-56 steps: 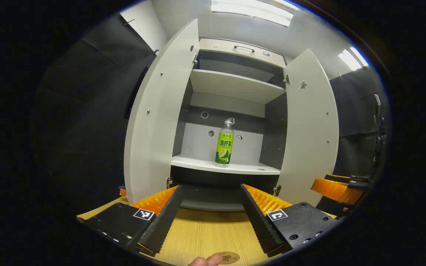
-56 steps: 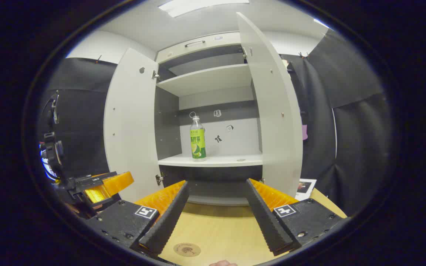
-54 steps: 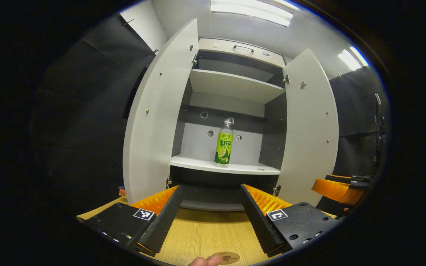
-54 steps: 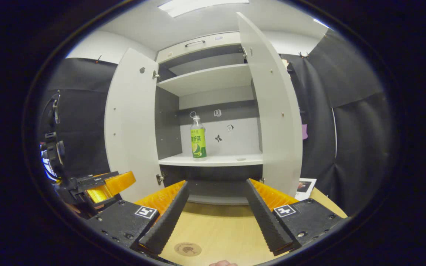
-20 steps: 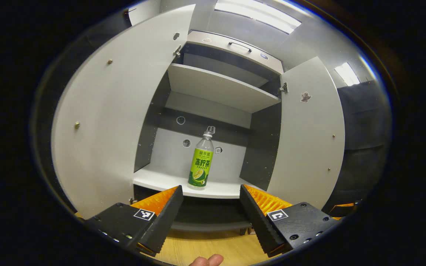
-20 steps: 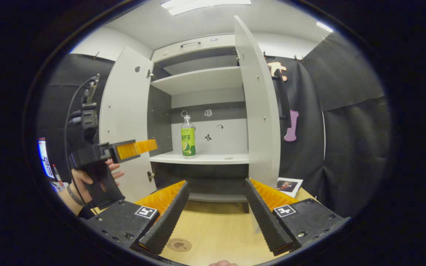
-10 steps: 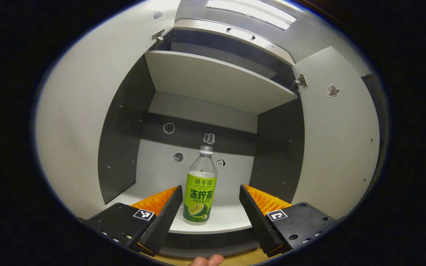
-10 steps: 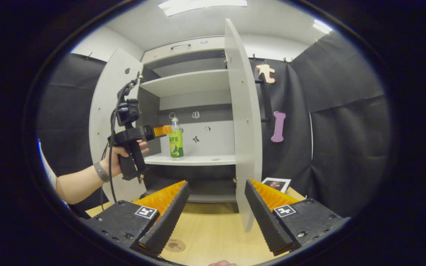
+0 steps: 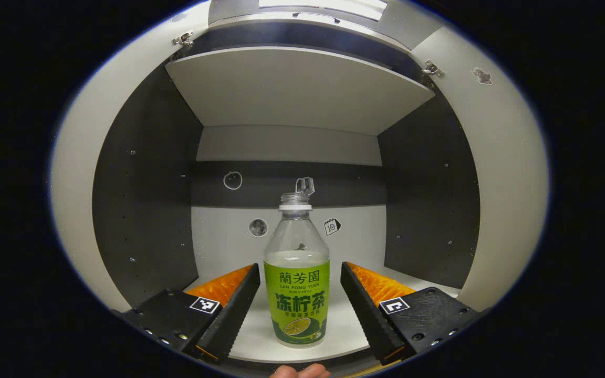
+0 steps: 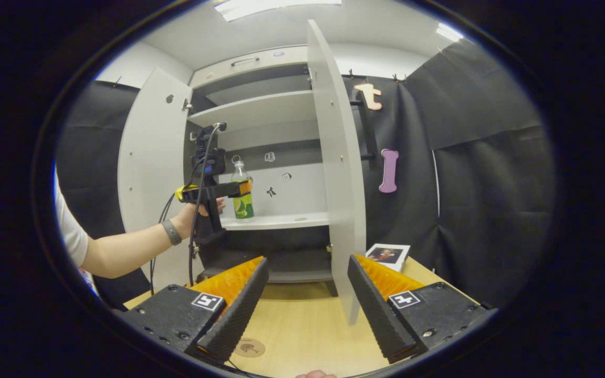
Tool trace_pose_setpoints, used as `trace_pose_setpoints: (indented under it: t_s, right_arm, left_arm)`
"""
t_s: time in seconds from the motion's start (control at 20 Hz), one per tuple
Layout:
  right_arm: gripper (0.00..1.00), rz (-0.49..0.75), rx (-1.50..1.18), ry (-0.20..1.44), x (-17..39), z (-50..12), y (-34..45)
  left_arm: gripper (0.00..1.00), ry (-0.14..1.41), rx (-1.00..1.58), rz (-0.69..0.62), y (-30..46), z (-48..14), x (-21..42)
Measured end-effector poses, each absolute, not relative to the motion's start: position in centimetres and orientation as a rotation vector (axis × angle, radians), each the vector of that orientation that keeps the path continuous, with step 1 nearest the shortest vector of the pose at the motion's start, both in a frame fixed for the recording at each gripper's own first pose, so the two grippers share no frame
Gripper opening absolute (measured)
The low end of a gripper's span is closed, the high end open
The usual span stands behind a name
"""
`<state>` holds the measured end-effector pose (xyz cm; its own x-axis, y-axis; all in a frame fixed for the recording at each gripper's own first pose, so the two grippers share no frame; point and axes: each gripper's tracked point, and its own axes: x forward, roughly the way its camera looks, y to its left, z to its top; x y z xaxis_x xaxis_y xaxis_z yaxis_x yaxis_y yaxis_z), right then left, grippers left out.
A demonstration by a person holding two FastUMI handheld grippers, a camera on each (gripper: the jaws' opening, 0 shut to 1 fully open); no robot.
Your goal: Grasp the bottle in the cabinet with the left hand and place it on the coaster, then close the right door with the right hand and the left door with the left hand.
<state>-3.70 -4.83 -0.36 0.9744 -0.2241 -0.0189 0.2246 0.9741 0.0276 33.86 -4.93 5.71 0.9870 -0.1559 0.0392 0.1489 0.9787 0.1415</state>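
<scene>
Both fingers of the left hand-held gripper (image 9: 297, 310) have reached the shelf (image 9: 250, 336) and now flank the upright bottle (image 9: 296, 283), spread, not gripping; the grasp comes next. Right hand-held gripper (image 10: 306, 304) waits, unclenched.

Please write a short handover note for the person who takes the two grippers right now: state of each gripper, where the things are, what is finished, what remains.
Left gripper: open, inside the cabinet, one finger on each side of the bottle, not yet pressing on it.
Right gripper: open, holding nothing, over the table in front of the cabinet.
Bottle: upright on the lower shelf.
Coaster: on the table, bare, seen in the right gripper view.
Right door and left door: both open.
Done: nothing completed.
Left: shut on the bottle, set it on the coaster, close right door, then left door.
</scene>
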Motion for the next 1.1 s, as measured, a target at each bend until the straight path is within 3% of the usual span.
trace_pose_setpoints:
  t_s: [0.15,0.2,0.35,0.4,0.7,0.75,0.8,0.9,0.95,1.05,1.1]
  right_arm:
    - [1.0,-0.235,0.034,0.016,-3.8,-0.4,-5.0]
    - [0.99,-0.236,0.034,0.015,-4.0,-0.4,-5.1]
    - [0.99,-0.235,0.037,0.013,-4.3,-0.4,-5.0]
    - [0.99,-0.234,0.04,0.011,-4.4,-0.5,-5.0]
    - [0.99,-0.187,0.022,0.016,-4.4,0.0,-3.8]
    - [0.96,-0.178,0.013,0.013,-4.4,0.3,-3.5]
    - [0.99,-0.167,0.005,0.009,-4.3,0.5,-3.4]
    - [0.96,-0.148,-0.009,0.0,-4.1,1.3,-3.1]
    - [0.99,-0.141,-0.018,-0.003,-3.9,1.7,-2.9]
    - [0.96,-0.125,-0.033,-0.016,-3.5,2.5,-2.7]
    - [0.99,-0.112,-0.04,-0.025,-3.4,3.0,-2.4]
  left_arm:
    - [0.92,-0.06,0.145,-0.121,-4.4,5.7,34.3]
    - [0.82,-0.061,0.145,-0.114,-4.2,5.7,34.4]
    - [0.76,-0.044,0.142,-0.103,-3.7,5.8,34.1]
    - [0.7,-0.035,0.138,-0.107,-3.7,5.9,33.8]
    - [0.71,-0.052,0.123,-0.163,-5.1,7.2,27.7]
    - [0.71,-0.056,0.119,-0.164,-5.2,7.3,26.4]
    - [0.71,-0.055,0.115,-0.175,-5.5,7.0,25.1]
    - [0.74,-0.053,0.103,-0.192,-6.0,6.3,22.4]
    - [0.71,-0.051,0.1,-0.193,-5.9,5.9,21.2]
    - [0.71,-0.043,0.094,-0.207,-6.0,4.8,18.9]
    - [0.71,-0.037,0.086,-0.223,-6.2,3.8,17.5]
